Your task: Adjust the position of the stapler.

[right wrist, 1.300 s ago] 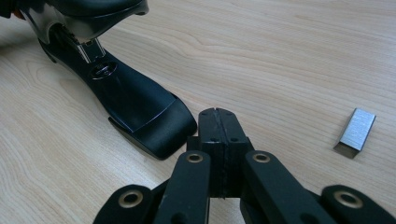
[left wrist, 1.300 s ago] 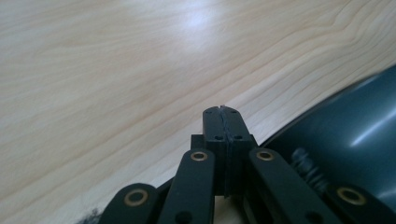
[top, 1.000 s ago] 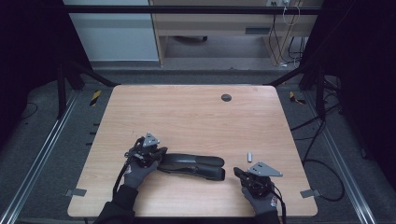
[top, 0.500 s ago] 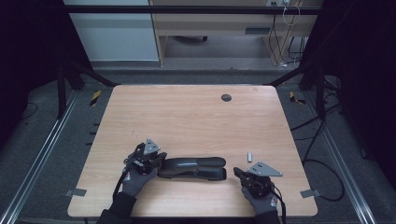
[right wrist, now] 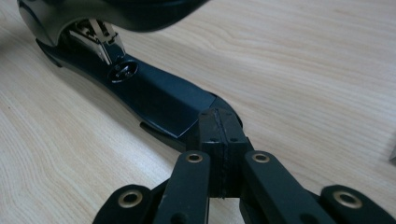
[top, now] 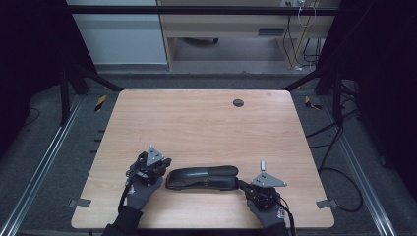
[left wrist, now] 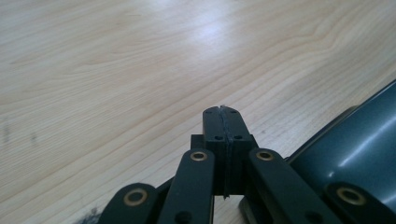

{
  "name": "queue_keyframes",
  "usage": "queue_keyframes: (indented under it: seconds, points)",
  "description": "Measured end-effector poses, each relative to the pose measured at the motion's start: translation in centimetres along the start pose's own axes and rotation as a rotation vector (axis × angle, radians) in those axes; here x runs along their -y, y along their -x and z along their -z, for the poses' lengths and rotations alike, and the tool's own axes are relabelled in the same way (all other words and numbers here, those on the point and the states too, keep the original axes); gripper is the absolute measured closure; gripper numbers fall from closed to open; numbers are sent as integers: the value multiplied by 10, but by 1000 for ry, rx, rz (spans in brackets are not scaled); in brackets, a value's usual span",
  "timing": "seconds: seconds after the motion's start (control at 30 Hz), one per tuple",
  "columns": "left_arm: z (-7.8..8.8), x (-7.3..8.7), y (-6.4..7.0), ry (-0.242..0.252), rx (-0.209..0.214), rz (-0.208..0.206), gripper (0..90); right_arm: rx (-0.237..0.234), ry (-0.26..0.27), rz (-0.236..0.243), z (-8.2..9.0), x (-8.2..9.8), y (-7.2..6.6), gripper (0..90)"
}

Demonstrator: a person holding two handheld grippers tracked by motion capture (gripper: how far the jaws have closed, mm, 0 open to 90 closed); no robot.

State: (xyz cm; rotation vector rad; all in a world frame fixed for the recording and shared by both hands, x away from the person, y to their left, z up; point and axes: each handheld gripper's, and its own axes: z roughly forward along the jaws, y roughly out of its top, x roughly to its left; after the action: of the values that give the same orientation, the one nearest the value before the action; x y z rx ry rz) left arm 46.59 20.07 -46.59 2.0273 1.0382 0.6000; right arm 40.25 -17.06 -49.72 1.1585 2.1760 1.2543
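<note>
A long black stapler [top: 201, 177] lies across the near part of the wooden table [top: 206, 128]. My left gripper [top: 160, 164] sits just off the stapler's left end, jaws shut with nothing between them. In the left gripper view the shut tips [left wrist: 223, 112] hover over bare wood, with the stapler's dark body [left wrist: 359, 154] close on their right. My right gripper [top: 242, 185] is shut at the stapler's right end. In the right gripper view its tips [right wrist: 218, 114] rest against the tip of the stapler's flat base [right wrist: 159, 93], and the raised top arm [right wrist: 116, 9] shows above.
A small pale upright piece [top: 263, 164] stands on the table just behind the right gripper. A round dark grommet [top: 238, 103] sits near the table's far edge. Cables run over the floor to the right of the table.
My left gripper has drawn slightly back toward the near left, off the stapler's left end. The right gripper has stayed where it was.
</note>
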Motion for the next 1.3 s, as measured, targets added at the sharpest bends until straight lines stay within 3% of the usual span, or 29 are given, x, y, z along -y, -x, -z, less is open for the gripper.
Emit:
queue_keyframes:
  seconds: [0.23, 0.33, 0.43, 0.63, 0.93, 1.1, 1.3]
  points:
    - [27, 15, -20, 45, -42, 87, 849, 12, 41, -12, 8, -3, 6, 900]
    - [37, 19, -23, 70, -54, 106, 804, 9, 46, -13, 8, -4, 7, 900]
    - [44, 16, -20, 89, -72, 90, 743, 7, 45, -20, 7, -4, 8, 900]
    - [52, -9, 6, 114, -127, -23, 595, 7, 44, -33, 4, -3, 10, 869]
    - [50, -46, 54, 100, -130, -221, 463, 21, 62, -35, 5, -4, 13, 764]
    - [46, -57, 72, 87, -119, -282, 432, 32, 72, -41, 7, -2, 15, 706]
    - [41, -66, 89, 79, -94, -323, 405, 36, 75, -47, 7, 0, 16, 682]
